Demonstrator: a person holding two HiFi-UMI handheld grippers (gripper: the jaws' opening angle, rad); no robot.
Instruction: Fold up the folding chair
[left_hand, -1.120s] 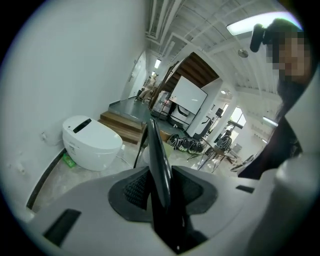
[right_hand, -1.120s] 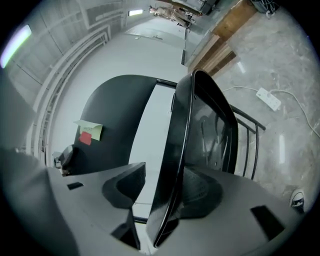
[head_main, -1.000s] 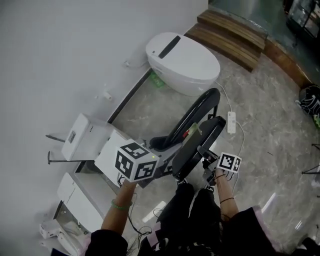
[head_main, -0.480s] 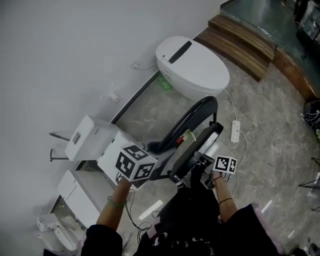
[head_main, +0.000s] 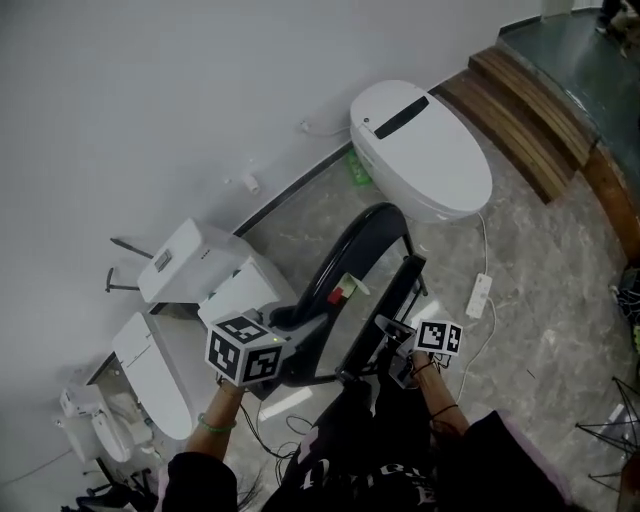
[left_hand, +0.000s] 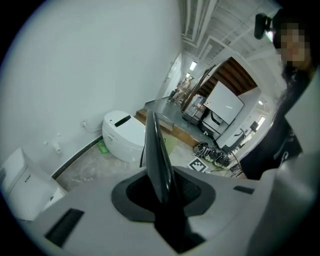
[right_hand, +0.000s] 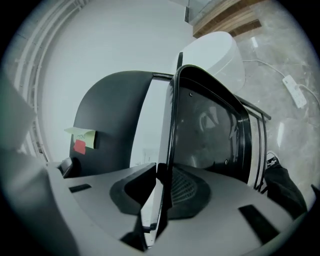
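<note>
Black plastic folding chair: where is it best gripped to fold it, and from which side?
Probably take the black plastic folding chair by its thin panel edges: the curved backrest from the left, the seat from the right. Both panels stand nearly upright, edge-on, so narrow jaws can straddle them.

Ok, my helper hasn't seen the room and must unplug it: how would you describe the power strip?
Start at the white toilet by the wall. A white cord runs from it to the power strip on the floor, right of the black folding chair. Unlike the boxy white units left of the chair, it is a slim bar.
</note>
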